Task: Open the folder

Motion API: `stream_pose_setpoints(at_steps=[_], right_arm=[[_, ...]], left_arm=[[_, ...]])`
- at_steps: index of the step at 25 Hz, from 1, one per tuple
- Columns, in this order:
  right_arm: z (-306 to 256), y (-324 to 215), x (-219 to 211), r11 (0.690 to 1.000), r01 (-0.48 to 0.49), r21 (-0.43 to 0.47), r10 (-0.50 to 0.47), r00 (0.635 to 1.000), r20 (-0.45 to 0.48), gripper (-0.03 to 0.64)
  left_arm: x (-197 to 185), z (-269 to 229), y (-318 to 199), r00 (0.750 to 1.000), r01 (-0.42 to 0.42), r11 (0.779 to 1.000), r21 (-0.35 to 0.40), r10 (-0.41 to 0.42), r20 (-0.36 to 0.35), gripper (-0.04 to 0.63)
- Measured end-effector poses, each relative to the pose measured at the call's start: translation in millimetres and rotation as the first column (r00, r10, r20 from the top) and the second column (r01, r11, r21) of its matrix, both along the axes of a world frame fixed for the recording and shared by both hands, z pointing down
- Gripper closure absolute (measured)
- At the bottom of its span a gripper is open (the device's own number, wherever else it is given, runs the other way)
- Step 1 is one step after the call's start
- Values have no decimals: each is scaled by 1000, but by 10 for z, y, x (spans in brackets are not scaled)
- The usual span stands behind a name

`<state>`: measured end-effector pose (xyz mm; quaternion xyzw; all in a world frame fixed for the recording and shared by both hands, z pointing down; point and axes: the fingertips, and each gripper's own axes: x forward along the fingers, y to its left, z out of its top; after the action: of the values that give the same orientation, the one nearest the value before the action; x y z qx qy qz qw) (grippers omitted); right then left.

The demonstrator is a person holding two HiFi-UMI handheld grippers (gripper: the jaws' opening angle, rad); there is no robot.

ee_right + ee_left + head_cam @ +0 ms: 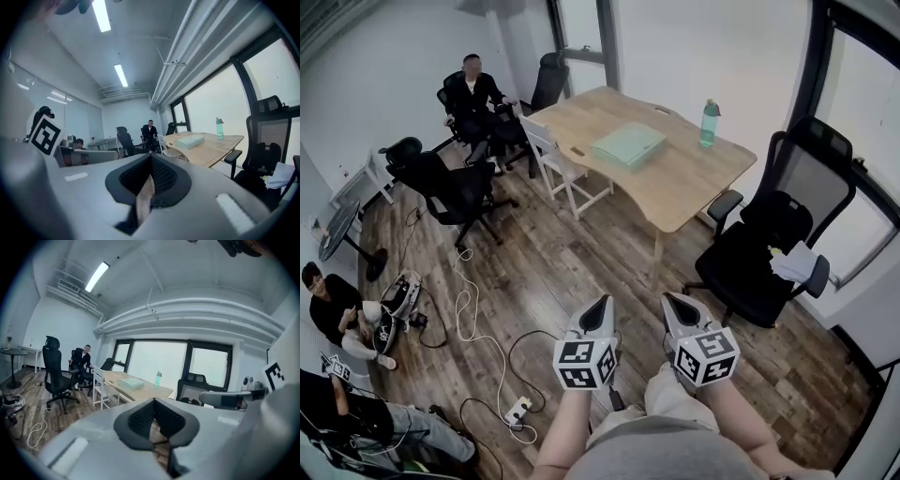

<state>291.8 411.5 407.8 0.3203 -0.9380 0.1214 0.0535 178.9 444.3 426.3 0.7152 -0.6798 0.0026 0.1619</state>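
A pale green folder (pixel 628 145) lies flat and closed on the wooden table (pixel 675 187) across the room. The left gripper view shows the folder (pixel 130 382) small and distant, and so does the right gripper view (pixel 190 139). Both grippers hang side by side over the wood floor, far short of the table. My left gripper (pixel 601 303) is shut with nothing in it, its tips meeting (pixel 154 401). My right gripper (pixel 671 299) also has its tips together (pixel 151 157) and holds nothing.
A teal bottle (pixel 709 122) stands on the table near the folder. A white chair (pixel 558 164) and black office chairs (pixel 764 253) ring the table. A seated person (pixel 473 98) is at the back; others sit low at left. Cables and a power strip (pixel 517 411) lie on the floor.
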Motion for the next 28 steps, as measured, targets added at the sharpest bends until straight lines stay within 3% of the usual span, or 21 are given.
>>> stream_pose_setpoints(at_steps=[4,17,28], right_arm=[[-24,2,-71,1000,-5,-16,6,999,39,615],[11,-40,-437,999,27,-22,-26,999,38,615],[60,-712,-998,998,62,0,-62,997,56,615]], left_arm=[[-78,0,28,1000,-2,1000,2,2,-2,591],[-449,64,7,999,37,999,-8,-37,-4,591],[-1030,168,-571,996,84,996,-10,-84,2,591]])
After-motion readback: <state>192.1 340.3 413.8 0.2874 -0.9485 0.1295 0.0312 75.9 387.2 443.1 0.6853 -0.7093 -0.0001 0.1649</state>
